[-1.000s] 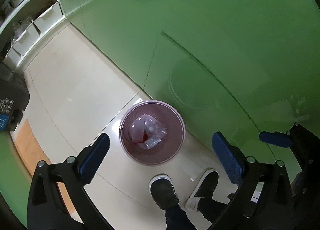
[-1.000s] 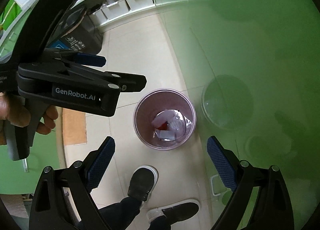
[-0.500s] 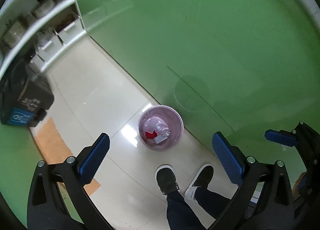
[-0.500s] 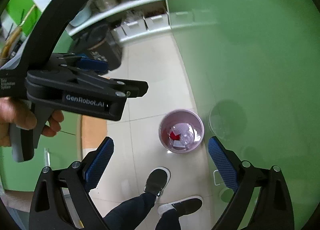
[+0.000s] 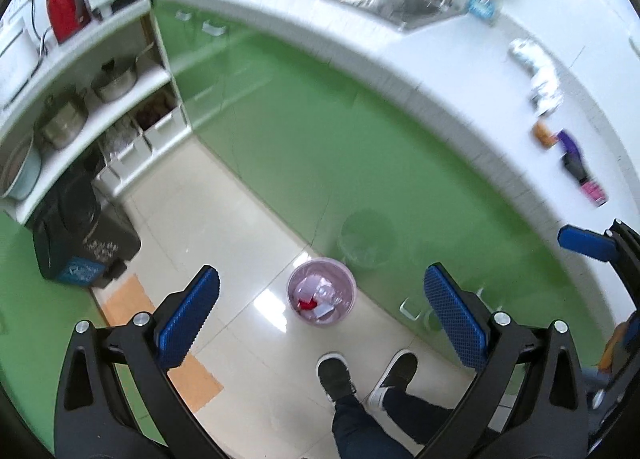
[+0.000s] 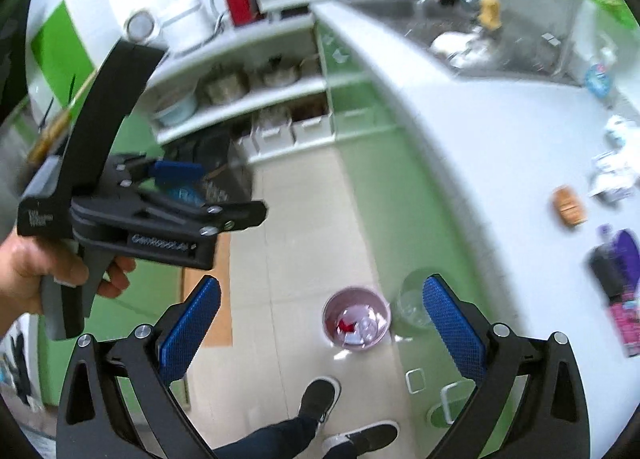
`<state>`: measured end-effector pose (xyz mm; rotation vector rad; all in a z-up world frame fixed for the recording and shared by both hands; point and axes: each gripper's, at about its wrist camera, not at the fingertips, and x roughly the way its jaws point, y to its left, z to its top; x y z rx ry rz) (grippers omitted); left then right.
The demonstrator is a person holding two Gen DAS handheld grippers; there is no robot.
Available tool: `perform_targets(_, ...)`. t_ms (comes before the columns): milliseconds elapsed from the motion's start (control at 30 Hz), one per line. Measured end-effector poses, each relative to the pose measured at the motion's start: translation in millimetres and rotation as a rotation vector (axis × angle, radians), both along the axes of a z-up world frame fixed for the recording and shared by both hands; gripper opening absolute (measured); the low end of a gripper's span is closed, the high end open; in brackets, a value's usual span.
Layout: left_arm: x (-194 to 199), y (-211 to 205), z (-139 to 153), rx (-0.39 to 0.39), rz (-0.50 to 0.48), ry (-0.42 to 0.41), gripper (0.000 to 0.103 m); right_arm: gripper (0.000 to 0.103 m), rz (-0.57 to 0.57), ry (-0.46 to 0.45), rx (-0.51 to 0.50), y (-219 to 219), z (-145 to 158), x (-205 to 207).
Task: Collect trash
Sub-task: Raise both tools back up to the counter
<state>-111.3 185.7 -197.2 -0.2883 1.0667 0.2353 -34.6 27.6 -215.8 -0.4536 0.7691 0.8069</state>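
Both grippers have risen well above the pink bin (image 5: 321, 298), now small on the glossy tiled floor against the green cabinet, bringing the white counter (image 5: 460, 71) into view. The left gripper (image 5: 320, 333) and right gripper (image 6: 320, 329) gape wide and empty. One drop looks finished; next comes reaching for the crumpled wrappers (image 6: 612, 175) and small packets (image 6: 569, 206) on the counter.

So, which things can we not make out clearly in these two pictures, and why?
- Items on the white counter: the orange packet and white wrappers are motion-blurred in both views; no labels readable.
- Contents of the pink bin: too small; only red and white scraps show.
- Right gripper in the left wrist view: cut off by the edge.
- Sink: blurred in both views.
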Motion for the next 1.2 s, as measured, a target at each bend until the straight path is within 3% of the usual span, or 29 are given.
perform_targets(167,21.2,-23.5,45.0,0.019,-0.044,-0.061,0.100,0.097,-0.084,-0.074,0.052,-33.6,45.1,11.3)
perform_targets(533,80.6,-84.8,90.4,0.027,-0.190,-0.133,0.100,0.097,-0.267,-0.174,0.107,-120.4,101.3,43.9)
perform_targets(967,147.3,-140.4,98.0,0.059,-0.292,-0.123,0.100,0.097,-0.372,-0.183,0.115,-187.6,124.8,86.1)
perform_targets(1200,188.1,-160.0,89.9,0.060,-0.320,-0.101,0.100,0.097,-0.384,-0.153,0.082,-202.5,117.3,110.0)
